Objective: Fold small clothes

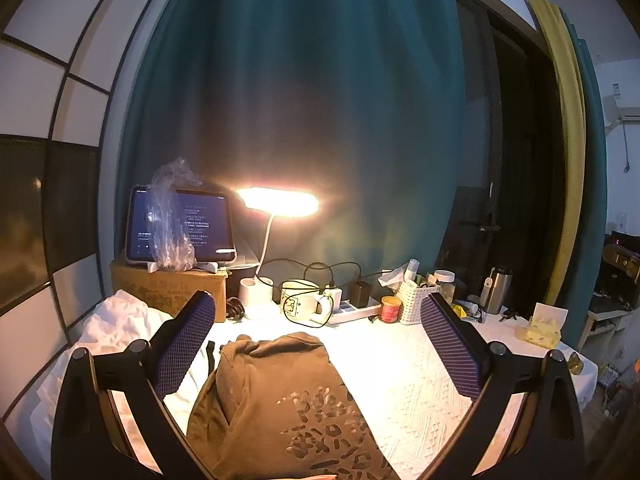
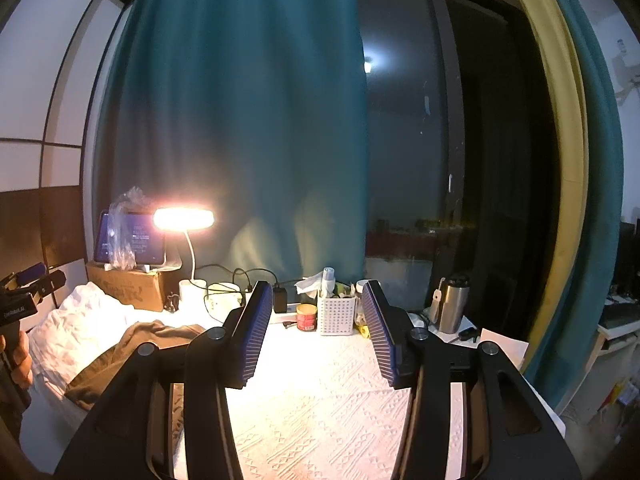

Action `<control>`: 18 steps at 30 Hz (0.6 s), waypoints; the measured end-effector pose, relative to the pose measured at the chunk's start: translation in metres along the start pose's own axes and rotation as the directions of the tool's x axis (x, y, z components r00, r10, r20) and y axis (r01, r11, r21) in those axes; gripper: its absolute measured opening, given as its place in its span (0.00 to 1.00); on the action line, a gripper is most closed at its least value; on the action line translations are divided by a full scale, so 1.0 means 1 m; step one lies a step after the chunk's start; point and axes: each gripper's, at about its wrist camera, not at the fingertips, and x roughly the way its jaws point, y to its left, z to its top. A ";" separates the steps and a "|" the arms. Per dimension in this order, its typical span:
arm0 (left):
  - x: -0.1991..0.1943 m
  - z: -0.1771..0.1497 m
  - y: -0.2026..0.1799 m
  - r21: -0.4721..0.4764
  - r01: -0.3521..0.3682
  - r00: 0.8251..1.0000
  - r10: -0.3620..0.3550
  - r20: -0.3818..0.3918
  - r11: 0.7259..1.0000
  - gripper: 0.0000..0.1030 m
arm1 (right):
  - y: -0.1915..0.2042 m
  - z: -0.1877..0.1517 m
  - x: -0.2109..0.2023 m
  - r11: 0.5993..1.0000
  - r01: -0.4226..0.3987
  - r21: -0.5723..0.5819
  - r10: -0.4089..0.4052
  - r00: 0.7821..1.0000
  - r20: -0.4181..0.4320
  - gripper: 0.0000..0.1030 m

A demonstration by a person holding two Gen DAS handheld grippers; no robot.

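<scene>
A brown garment (image 1: 280,404) with a printed pattern lies bunched on the white textured tablecloth (image 1: 408,384). My left gripper (image 1: 320,344) is open wide above it, fingers on either side, holding nothing. In the right wrist view the brown garment (image 2: 132,352) lies to the left, partly hidden by the left finger. My right gripper (image 2: 316,332) is open and empty above the bare tablecloth (image 2: 320,400). The left gripper (image 2: 28,288) shows at the far left edge.
A lit desk lamp (image 1: 280,202), a tablet (image 1: 180,226) on a cardboard box (image 1: 168,288), a mug (image 1: 300,304), a power strip, a red can (image 1: 390,309), a white basket (image 1: 416,300) and a steel flask (image 1: 498,290) line the back. White cloth (image 1: 112,320) lies at the left.
</scene>
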 end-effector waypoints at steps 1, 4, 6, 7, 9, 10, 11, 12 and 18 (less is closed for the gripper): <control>0.001 0.000 0.000 0.001 0.000 1.000 0.000 -0.001 1.000 0.99 | 0.000 0.000 0.002 1.000 -0.001 0.001 0.001 1.000 -0.003 0.48; 0.003 0.000 0.001 0.003 -0.002 1.000 0.002 -0.007 1.000 0.98 | 0.001 -0.002 0.004 1.000 -0.003 0.001 0.003 1.000 -0.011 0.48; 0.005 0.000 0.001 0.002 -0.003 1.000 0.003 -0.010 1.000 0.98 | 0.001 -0.003 0.007 1.000 -0.006 0.000 0.006 1.000 -0.017 0.48; 0.006 0.000 0.001 0.002 -0.002 1.000 0.002 -0.010 1.000 0.99 | 0.001 -0.003 0.008 1.000 -0.006 -0.001 0.006 1.000 -0.018 0.48; 0.007 0.000 0.001 0.003 -0.001 1.000 0.001 -0.012 1.000 0.98 | 0.001 -0.004 0.009 1.000 -0.006 -0.001 0.006 1.000 -0.021 0.48; 0.008 0.000 0.001 0.005 -0.001 1.000 0.001 -0.013 1.000 0.98 | 0.001 -0.005 0.010 1.000 -0.006 0.001 0.006 1.000 -0.023 0.48; 0.008 -0.001 0.001 0.005 0.000 1.000 0.000 -0.014 1.000 0.99 | 0.000 -0.005 0.010 1.000 -0.006 0.002 0.006 1.000 -0.023 0.48; 0.009 -0.001 0.001 0.006 0.000 1.000 0.000 -0.015 1.000 0.98 | 0.000 -0.005 0.010 1.000 -0.005 0.001 0.005 1.000 -0.023 0.48; 0.011 -0.002 0.000 0.010 -0.004 1.000 0.004 -0.015 1.000 0.98 | 0.000 -0.007 0.014 1.000 -0.001 0.003 0.001 1.000 -0.026 0.48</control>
